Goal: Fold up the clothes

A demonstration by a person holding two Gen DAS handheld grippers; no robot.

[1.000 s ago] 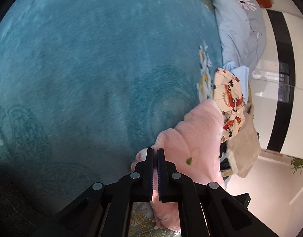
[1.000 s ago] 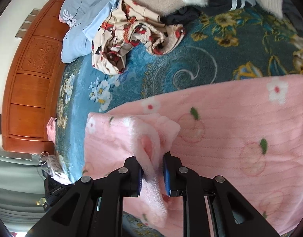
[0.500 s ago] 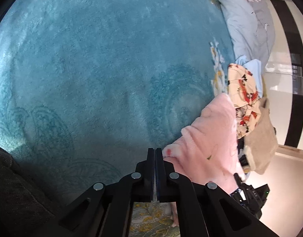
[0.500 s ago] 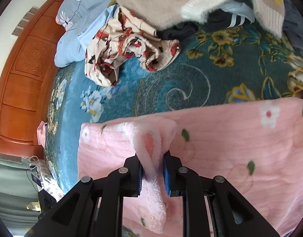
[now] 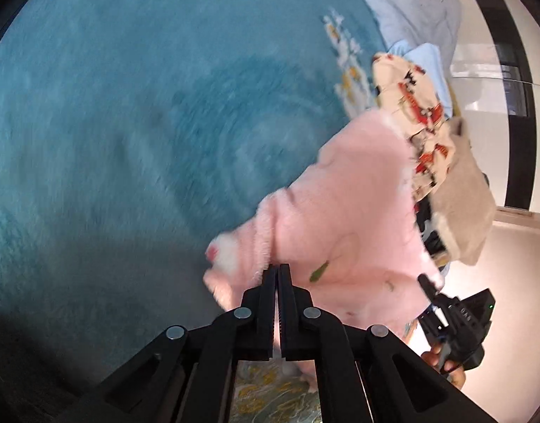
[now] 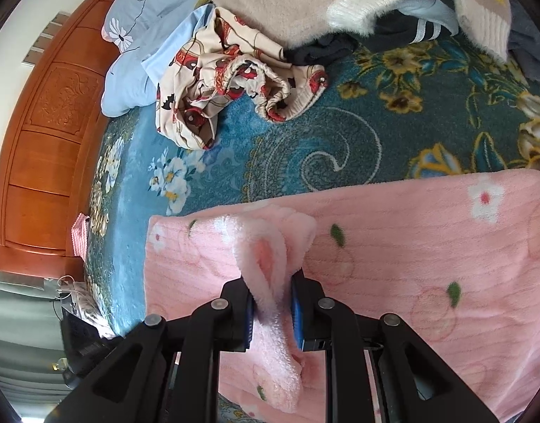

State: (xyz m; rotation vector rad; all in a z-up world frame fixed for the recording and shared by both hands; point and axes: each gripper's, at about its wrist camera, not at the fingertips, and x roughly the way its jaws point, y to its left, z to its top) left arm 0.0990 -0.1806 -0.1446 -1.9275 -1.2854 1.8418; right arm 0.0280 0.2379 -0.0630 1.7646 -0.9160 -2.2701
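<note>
- The right gripper [image 6: 271, 294] pinches a bunched fold of the pink fleece garment [image 6: 410, 264], which is spread across the blue floral bedspread [image 6: 270, 148].
- The left gripper [image 5: 277, 275] has fingers pressed together at the garment's edge; whether they hold fabric cannot be told.
- It looks soft, light and floppy; corners and hems seem the best holds.
- Unfolded clothes [image 6: 234, 70] lie at twelve o'clock.

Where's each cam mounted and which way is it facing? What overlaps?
Left wrist: on the left tool, looking along its shut fingers over the blue blanket; the person's hand shows.
Right wrist: on the right tool, facing the headboard, clamping the pink garment.
Shared: pink garment, patterned cloth.
</note>
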